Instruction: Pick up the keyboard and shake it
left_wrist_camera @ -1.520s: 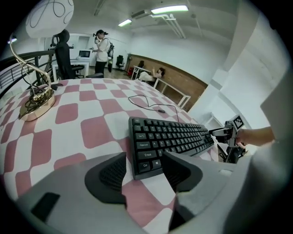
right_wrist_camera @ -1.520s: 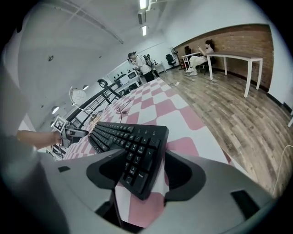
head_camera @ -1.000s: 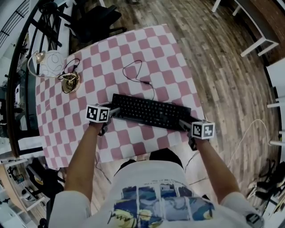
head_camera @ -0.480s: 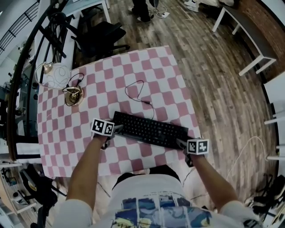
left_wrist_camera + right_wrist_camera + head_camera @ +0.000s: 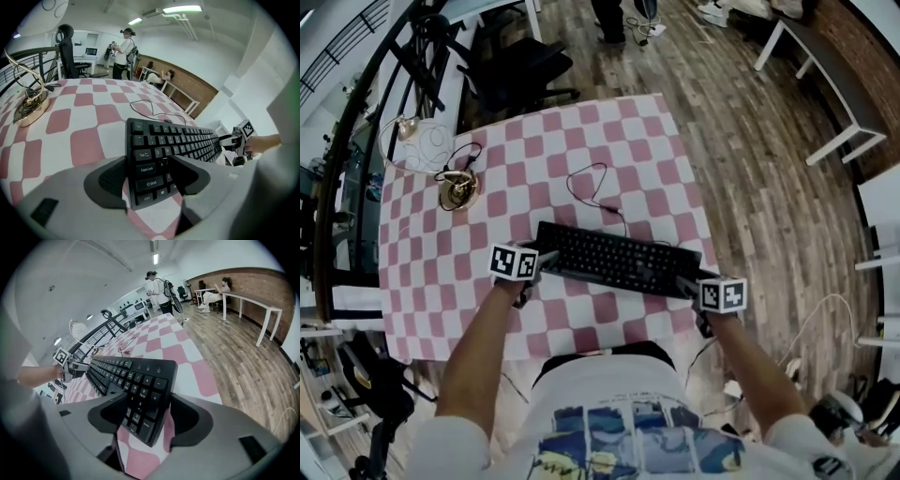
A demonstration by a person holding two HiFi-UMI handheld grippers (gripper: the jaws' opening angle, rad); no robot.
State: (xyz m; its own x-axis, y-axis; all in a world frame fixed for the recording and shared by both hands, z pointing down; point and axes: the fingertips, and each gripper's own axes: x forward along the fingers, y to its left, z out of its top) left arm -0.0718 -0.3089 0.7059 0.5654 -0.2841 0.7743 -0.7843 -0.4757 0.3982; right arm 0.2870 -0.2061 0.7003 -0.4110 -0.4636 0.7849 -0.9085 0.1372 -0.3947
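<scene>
A black keyboard [image 5: 614, 255] lies flat on the pink-and-white checked table [image 5: 628, 141], its cable [image 5: 591, 187] curling away behind it. My left gripper [image 5: 546, 258] is at its left end. In the left gripper view the Ctrl corner of the keyboard [image 5: 178, 140] sits between the wide jaws of the left gripper [image 5: 150, 183], which have just been opening. My right gripper [image 5: 686, 281] is at the right end. There the numpad corner of the keyboard [image 5: 126, 373] lies between the jaws of the right gripper [image 5: 143, 420], which have just been closing a little. No pad visibly squeezes the keyboard.
A brass dish with wires [image 5: 457, 187] and a white wire frame [image 5: 417, 141] sit at the table's far left. A black office chair [image 5: 520, 66] stands beyond the table. Wood floor and white benches [image 5: 825, 84] lie to the right. A person stands far off [image 5: 124, 51].
The keyboard stays on the cloth with a gripper at each end. The head camera has shifted, and the right gripper has edged slightly along the keyboard's right end.
</scene>
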